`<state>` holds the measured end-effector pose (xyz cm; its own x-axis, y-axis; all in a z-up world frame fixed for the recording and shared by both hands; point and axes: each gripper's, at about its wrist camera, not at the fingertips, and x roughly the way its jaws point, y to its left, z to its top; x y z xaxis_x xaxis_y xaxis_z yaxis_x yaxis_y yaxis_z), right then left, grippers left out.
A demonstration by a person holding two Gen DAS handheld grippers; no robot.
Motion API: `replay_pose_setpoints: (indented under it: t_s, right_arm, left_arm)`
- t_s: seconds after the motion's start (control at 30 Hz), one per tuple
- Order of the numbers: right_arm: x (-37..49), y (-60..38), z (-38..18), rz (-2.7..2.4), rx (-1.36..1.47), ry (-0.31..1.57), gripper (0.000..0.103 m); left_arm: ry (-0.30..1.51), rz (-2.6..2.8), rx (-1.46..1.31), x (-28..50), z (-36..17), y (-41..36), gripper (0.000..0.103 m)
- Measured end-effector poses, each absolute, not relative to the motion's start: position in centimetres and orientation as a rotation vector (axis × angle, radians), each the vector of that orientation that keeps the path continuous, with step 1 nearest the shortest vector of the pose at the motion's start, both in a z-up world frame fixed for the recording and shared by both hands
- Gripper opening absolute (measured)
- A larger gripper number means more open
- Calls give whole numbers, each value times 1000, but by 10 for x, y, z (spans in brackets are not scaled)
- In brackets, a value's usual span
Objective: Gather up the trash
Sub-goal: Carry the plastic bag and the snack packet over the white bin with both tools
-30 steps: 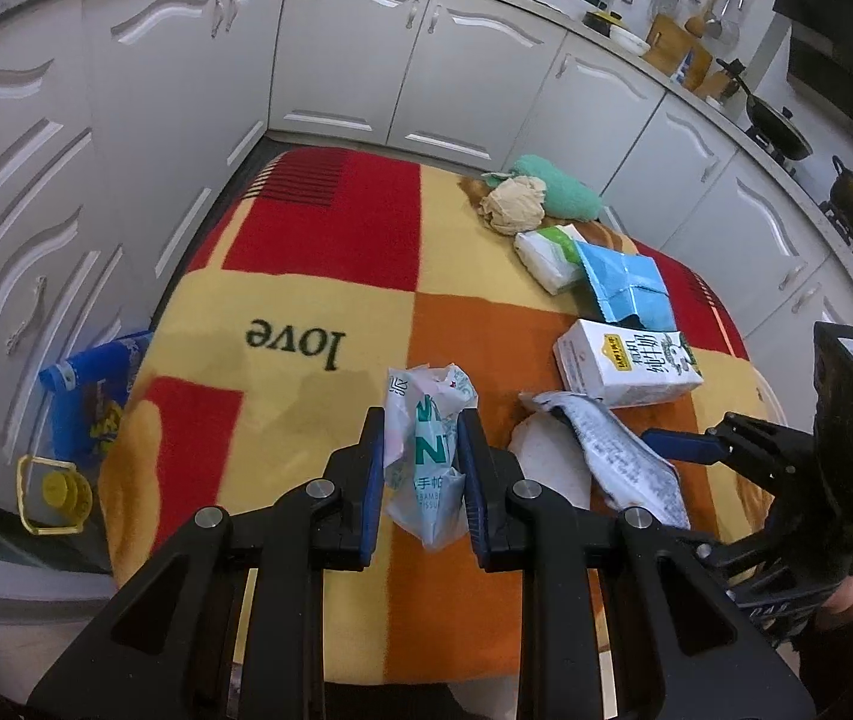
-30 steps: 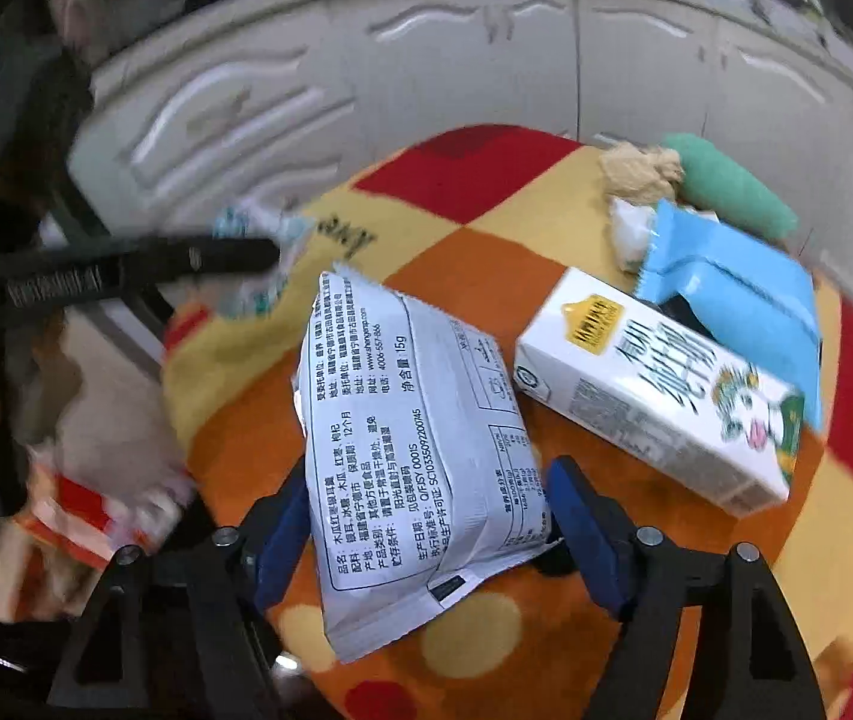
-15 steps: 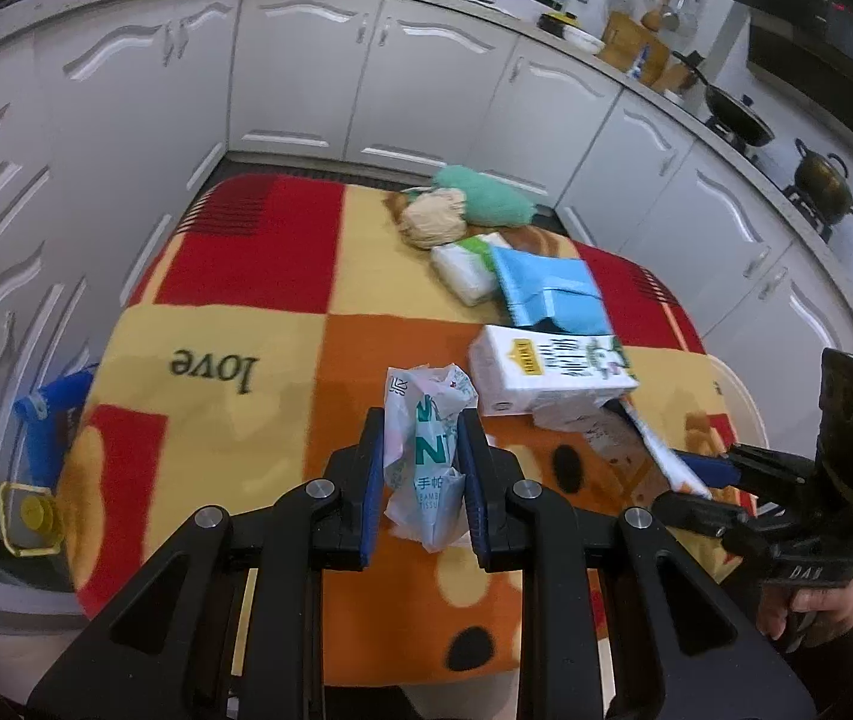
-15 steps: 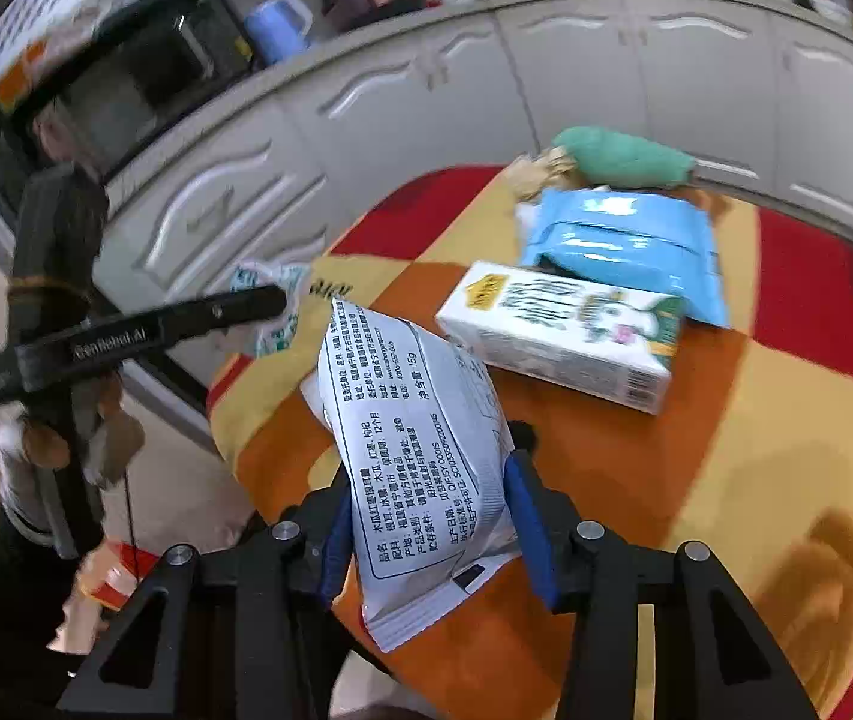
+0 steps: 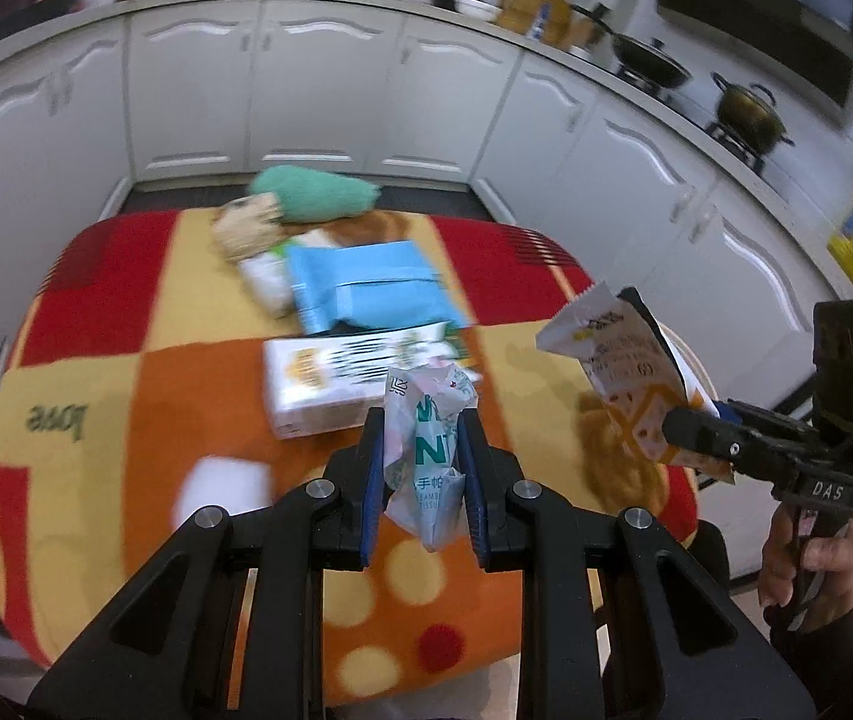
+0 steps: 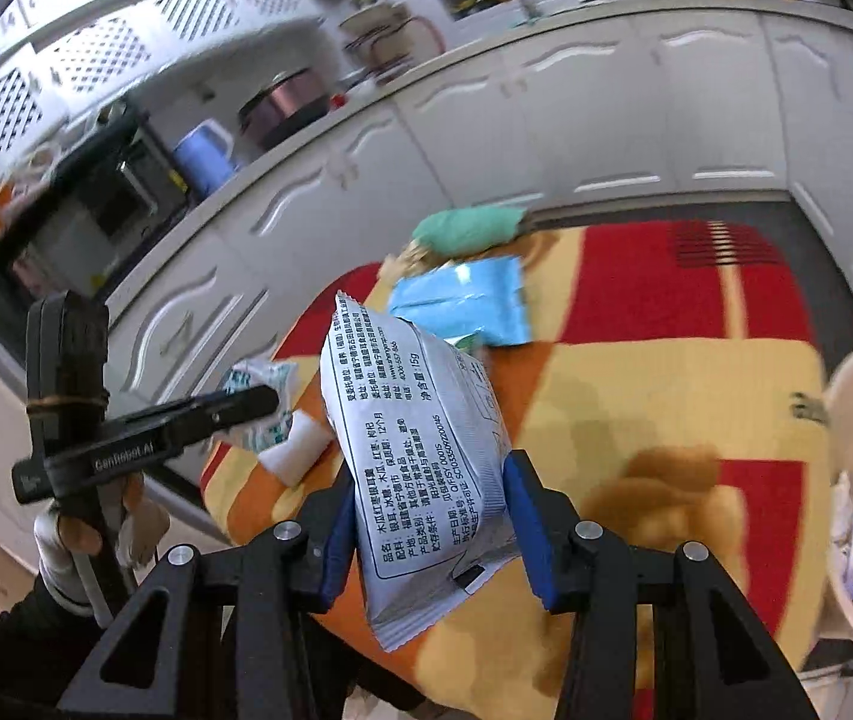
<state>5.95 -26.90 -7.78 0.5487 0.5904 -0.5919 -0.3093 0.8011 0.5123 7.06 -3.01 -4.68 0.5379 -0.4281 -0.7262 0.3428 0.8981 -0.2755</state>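
In the left wrist view, the blanket (image 5: pixel 126 396) of red, yellow and orange squares covered the table, with the word "love" printed at its nine o'clock edge. Toward twelve o'clock lay a green cloth (image 5: pixel 312 195) beside a crumpled beige wad (image 5: pixel 243 225), and just below them a blue packet (image 5: pixel 366 294) rested partly over a white milk carton (image 5: pixel 330 384). At the centre, the left gripper (image 5: pixel 420 456) was clamped tight on a crumpled tissue wrapper (image 5: pixel 426 438), which stood pinched between the blue pads, lifted above the blanket. At three o'clock the right gripper (image 5: pixel 690 426), held by a hand (image 5: pixel 798 552), carried a snack bag (image 5: pixel 624 372) raised clear of the table. In the right wrist view, the left gripper (image 6: pixel 246 402) showed at nine o'clock with the tissue wrapper (image 6: pixel 252 384) in it. At the centre, the right gripper's (image 6: pixel 426 528) jaws had just been closing and their pads pressed both sides of the silver snack bag (image 6: pixel 420 450), which stood tilted upright. At three o'clock the rim of a cream bin (image 6: pixel 846 396) showed just beside the table, with some trash inside.
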Motion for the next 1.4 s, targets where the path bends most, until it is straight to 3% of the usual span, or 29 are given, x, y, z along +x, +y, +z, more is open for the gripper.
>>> replay_pose_setpoints:
  t_s: [0.7, 1.4]
  right_arm:
    - [36, -413, -97, 238, 528, 777, 45]
    - [33, -501, -143, -36, 630, 811, 45]
  left_arm:
    - [903, -664, 38, 96, -53, -202, 21]
    - [1031, -829, 37, 130, -105, -344, 24]
